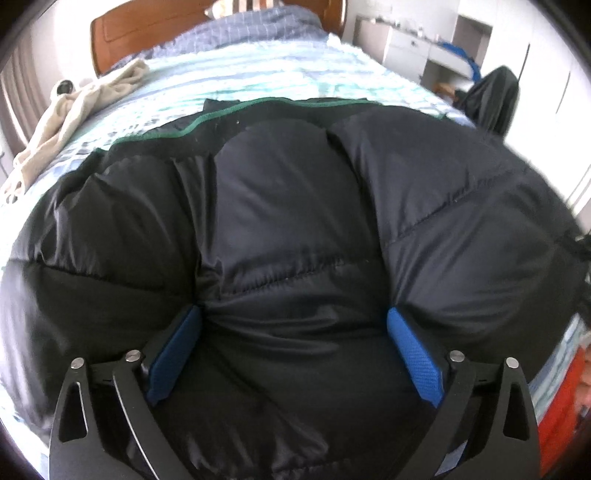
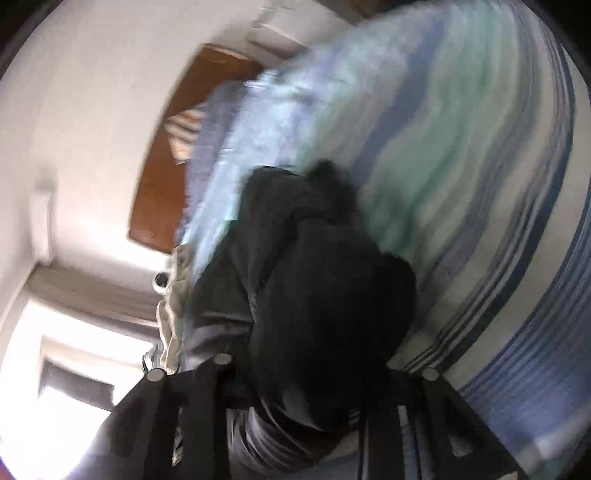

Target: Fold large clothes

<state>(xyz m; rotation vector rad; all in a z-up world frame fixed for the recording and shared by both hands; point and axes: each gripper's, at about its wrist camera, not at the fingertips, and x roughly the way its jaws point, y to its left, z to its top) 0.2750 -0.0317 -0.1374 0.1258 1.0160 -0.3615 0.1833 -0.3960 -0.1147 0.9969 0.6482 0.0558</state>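
Note:
A black puffer jacket with a green-edged lining lies spread over the striped bed. My left gripper points down into it. Its blue pads stand wide apart and press on a thick puff of the jacket, which creases at both pad tips. In the blurred right wrist view, a bunched part of the same jacket fills the gap between the fingers of my right gripper. That gripper is shut on the bunch and holds it a little above the bed; its pads are hidden by the fabric.
A beige garment lies along the bed's left edge. The wooden headboard and a blue checked quilt are at the far end. White cabinets and a dark draped thing stand right of the bed.

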